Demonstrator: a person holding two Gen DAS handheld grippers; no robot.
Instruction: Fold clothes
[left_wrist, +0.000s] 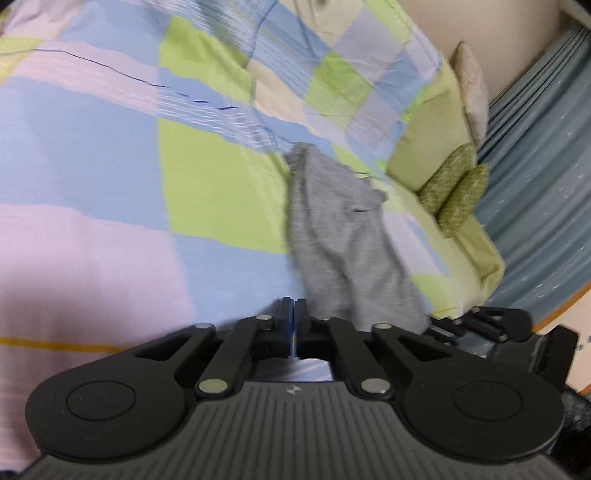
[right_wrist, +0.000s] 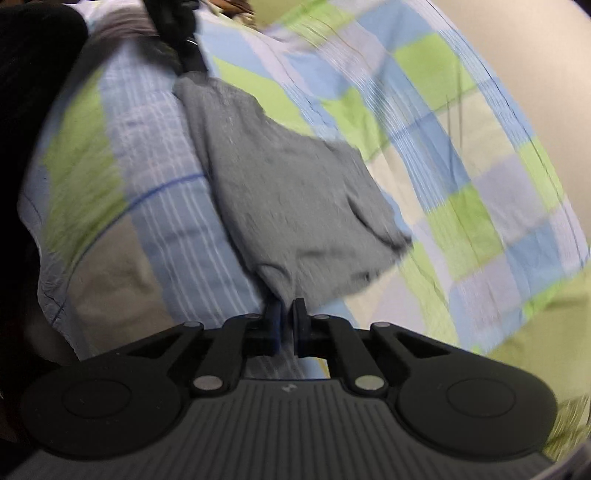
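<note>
A grey garment (left_wrist: 332, 229) lies crumpled on a checked bedspread (left_wrist: 92, 147) of blue, green and lilac squares. In the left wrist view my left gripper (left_wrist: 294, 304) is shut, and the garment's near corner runs in at its right finger. The other near corner ends at my right gripper (left_wrist: 487, 321), low at the right. In the right wrist view the grey garment (right_wrist: 288, 184) hangs blurred down to my right gripper (right_wrist: 287, 306), whose jaws pinch its corner. Its far corner meets my left gripper (right_wrist: 181, 40) at the top.
A green pillow (left_wrist: 432, 147), two patterned green cushions (left_wrist: 454, 184) and a beige cushion (left_wrist: 472, 85) sit at the bed's right side. Blue curtains (left_wrist: 535, 166) hang beyond. A dark sleeve (right_wrist: 33, 74) fills the right view's left edge, and a pale wall (right_wrist: 535, 55) its upper right.
</note>
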